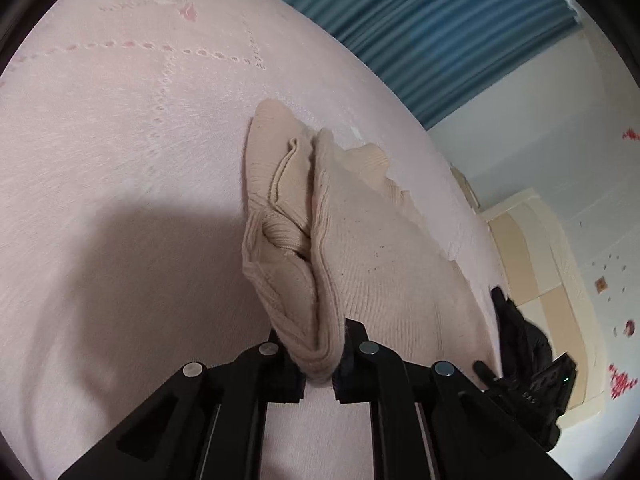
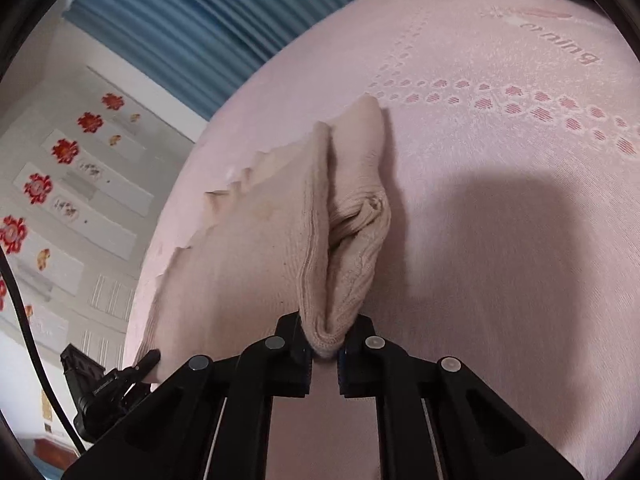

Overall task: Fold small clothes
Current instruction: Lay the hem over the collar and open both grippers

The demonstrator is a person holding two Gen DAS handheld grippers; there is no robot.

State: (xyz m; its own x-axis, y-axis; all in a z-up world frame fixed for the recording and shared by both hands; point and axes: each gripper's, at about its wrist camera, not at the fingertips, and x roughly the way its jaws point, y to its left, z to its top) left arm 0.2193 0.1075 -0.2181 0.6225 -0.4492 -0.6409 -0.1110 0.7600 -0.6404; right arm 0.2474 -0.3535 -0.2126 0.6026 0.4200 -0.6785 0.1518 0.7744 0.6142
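A pink bedcover (image 1: 120,160) lies before a blue curtain (image 1: 420,32) and flower-stickered wall (image 2: 64,152).

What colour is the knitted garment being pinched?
Pale beige knitted garment, clearest in the left wrist view.

The garment (image 1: 380,256) is a small beige knit piece with fine ribbing and a scalloped far edge. It lies spread on pink bedding, its near edge lifted and bunched into thick upright folds. In the left wrist view a doubled fold rises at its left side, with a ribbed cuff tucked in the crease and a sleeve-like flap lying beside it. In the right wrist view the garment (image 2: 256,240) shows the same ridge at its right side, a cable-patterned flap hanging beside it.
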